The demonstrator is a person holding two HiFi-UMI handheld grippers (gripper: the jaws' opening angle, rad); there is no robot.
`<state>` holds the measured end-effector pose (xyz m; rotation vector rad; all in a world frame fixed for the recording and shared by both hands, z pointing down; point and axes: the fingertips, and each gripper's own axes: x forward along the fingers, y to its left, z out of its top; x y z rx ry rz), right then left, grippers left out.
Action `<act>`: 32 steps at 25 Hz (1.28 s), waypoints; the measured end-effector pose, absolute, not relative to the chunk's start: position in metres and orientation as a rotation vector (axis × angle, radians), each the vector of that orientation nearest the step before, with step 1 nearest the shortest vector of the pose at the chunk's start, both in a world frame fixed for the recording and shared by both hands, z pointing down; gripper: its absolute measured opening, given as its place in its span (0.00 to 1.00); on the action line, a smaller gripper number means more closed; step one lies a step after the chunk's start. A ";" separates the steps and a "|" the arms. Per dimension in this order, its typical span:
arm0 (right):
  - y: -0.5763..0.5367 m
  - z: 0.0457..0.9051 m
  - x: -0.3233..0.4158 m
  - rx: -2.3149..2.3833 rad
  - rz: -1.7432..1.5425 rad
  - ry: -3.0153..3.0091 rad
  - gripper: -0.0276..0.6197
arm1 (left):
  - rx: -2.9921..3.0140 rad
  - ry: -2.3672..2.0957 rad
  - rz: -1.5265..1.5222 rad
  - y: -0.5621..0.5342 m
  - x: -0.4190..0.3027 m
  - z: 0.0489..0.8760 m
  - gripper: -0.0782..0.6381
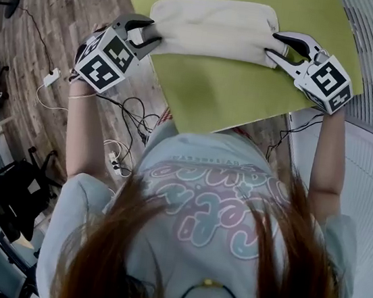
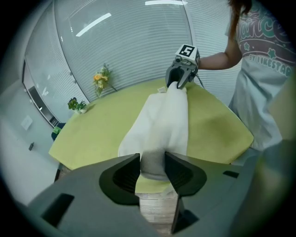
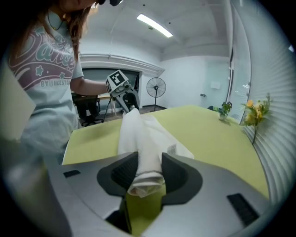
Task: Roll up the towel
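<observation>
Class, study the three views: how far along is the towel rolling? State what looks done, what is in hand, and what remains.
Done: the near edge of the towel is already wound into a roll. In hand: the left gripper and right gripper each clamp one end of that roll. Left: a flat part lies on the green table beyond it, not yet wound in.

Both bare forearms stretch forward; left gripper [image 1: 149, 31] at ten o'clock, right gripper [image 1: 272, 44] at two o'clock, jaws pointing inward toward each other; each pinches one end of the towel [image 1: 216, 26].
</observation>
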<state>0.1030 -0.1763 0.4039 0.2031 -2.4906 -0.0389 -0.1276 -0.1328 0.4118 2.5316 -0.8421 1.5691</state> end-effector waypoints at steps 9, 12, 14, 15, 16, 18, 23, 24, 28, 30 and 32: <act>-0.181 0.409 0.105 0.313 -0.054 -2.532 0.30 | 2.523 -0.935 1.651 -0.138 -0.123 0.423 0.33; -0.177 0.379 0.106 0.390 -0.177 -2.573 0.34 | 2.537 -0.961 1.625 -0.136 -0.123 0.420 0.33; -0.167 0.359 0.101 0.399 -0.296 -2.607 0.37 | 2.539 -0.969 1.627 -0.136 -0.123 0.421 0.33; -0.159 0.356 0.096 0.365 -0.357 -2.598 0.37 | 2.539 -0.972 1.633 -0.137 -0.123 0.421 0.33; -0.151 0.360 0.091 0.321 -0.411 -2.567 0.39 | 2.538 -0.976 1.638 -0.138 -0.123 0.421 0.33; -0.143 0.381 0.083 0.275 -0.501 -2.466 0.42 | 2.539 -0.990 1.629 -0.139 -0.124 0.420 0.33; -0.153 0.409 0.084 0.318 -0.547 -2.349 0.44 | 2.578 -1.160 1.431 -0.136 -0.128 0.396 0.34; -0.153 0.412 0.085 0.313 -0.523 -2.357 0.44 | 2.595 -1.236 1.332 -0.135 -0.130 0.384 0.36; -0.154 0.415 0.087 0.305 -0.516 -2.367 0.44 | 2.745 -1.293 1.005 -0.117 -0.106 0.336 0.36; -0.152 0.416 0.087 0.304 -0.512 -2.364 0.44 | 2.802 -1.134 1.126 -0.105 -0.083 0.349 0.39; -0.151 0.418 0.087 0.296 -0.502 -2.358 0.44 | 2.779 -1.009 1.321 -0.100 -0.074 0.379 0.43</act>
